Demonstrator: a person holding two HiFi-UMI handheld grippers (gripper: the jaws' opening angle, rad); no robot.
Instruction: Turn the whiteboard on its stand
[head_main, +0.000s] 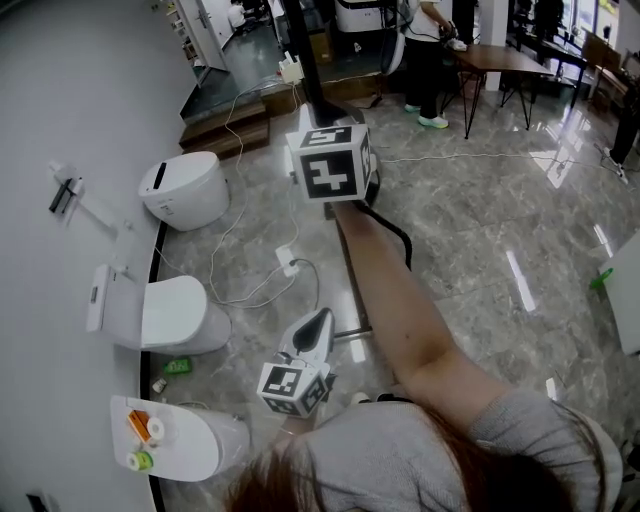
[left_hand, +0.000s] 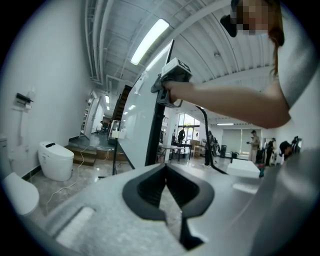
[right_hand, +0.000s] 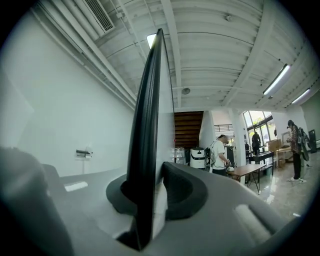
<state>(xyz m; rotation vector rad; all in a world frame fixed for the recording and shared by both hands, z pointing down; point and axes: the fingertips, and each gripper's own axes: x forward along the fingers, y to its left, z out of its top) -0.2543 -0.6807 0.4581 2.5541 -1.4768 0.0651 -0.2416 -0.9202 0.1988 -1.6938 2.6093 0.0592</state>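
The right gripper (right_hand: 150, 200) has its jaws clamped on the black edge of the whiteboard (right_hand: 150, 125). The board stands upright on its stand, on the marble floor (head_main: 480, 230) near the white wall. The left gripper (left_hand: 167, 192) hangs lower, its jaws drawn together with nothing between them. Three white toilets line the foot of the wall: a far toilet (head_main: 185, 190), a middle toilet (head_main: 165, 315) and a near toilet (head_main: 195, 445). On top of the near one lie a few small orange, white and green items (head_main: 140, 428). One wooden table (head_main: 500, 58) stands at the far side of the floor.
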